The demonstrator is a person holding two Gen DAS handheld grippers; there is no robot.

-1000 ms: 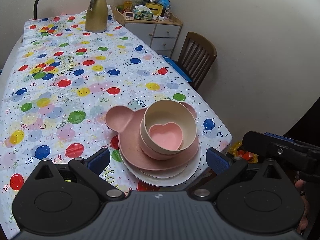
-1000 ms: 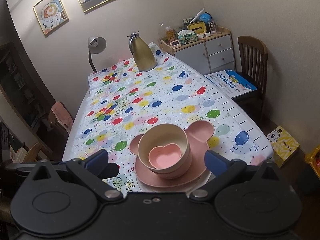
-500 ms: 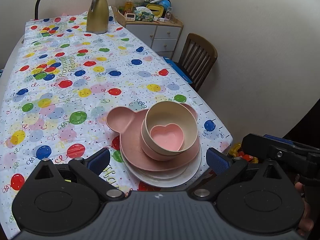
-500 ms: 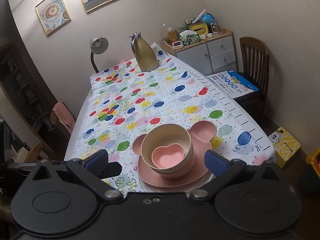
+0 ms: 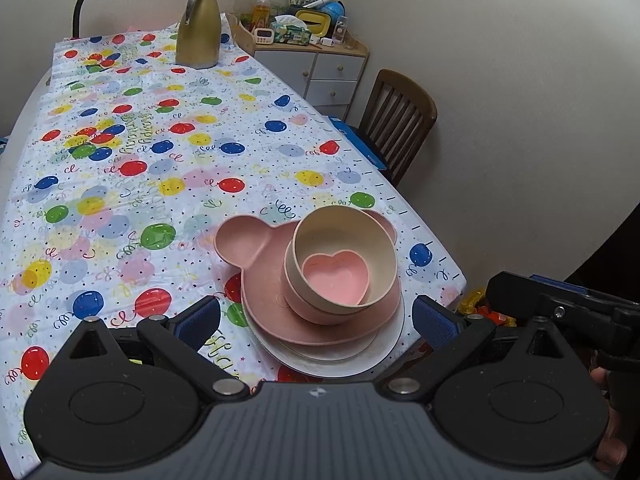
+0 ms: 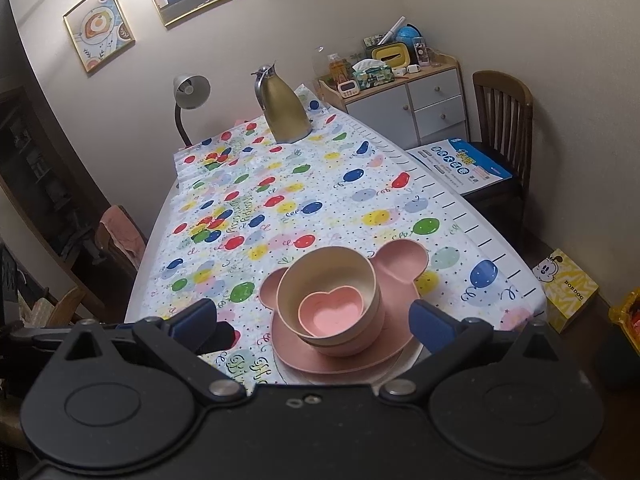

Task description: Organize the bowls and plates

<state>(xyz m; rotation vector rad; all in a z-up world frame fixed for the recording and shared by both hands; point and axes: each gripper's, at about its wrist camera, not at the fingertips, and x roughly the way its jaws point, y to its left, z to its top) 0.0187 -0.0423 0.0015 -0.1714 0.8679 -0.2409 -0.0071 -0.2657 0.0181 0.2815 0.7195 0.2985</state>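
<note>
A single stack is seen on the tabletop (image 5: 120, 200) at its near corner, well apart from the gold jug (image 5: 199, 26): heart bowl (image 5: 335, 278) inside cream bowl (image 5: 344, 256), on the pink eared plate (image 5: 256, 248). Both the left gripper (image 5: 316, 316) and right gripper (image 6: 312, 316) are released, holding nothing. The dishes are judged light, rigid and smooth; rims are the recommended hold.

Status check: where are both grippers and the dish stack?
Left gripper open, right gripper open, both empty. Pink heart-shaped bowl nested in cream round bowl, untouched. Nothing blocking.
</note>
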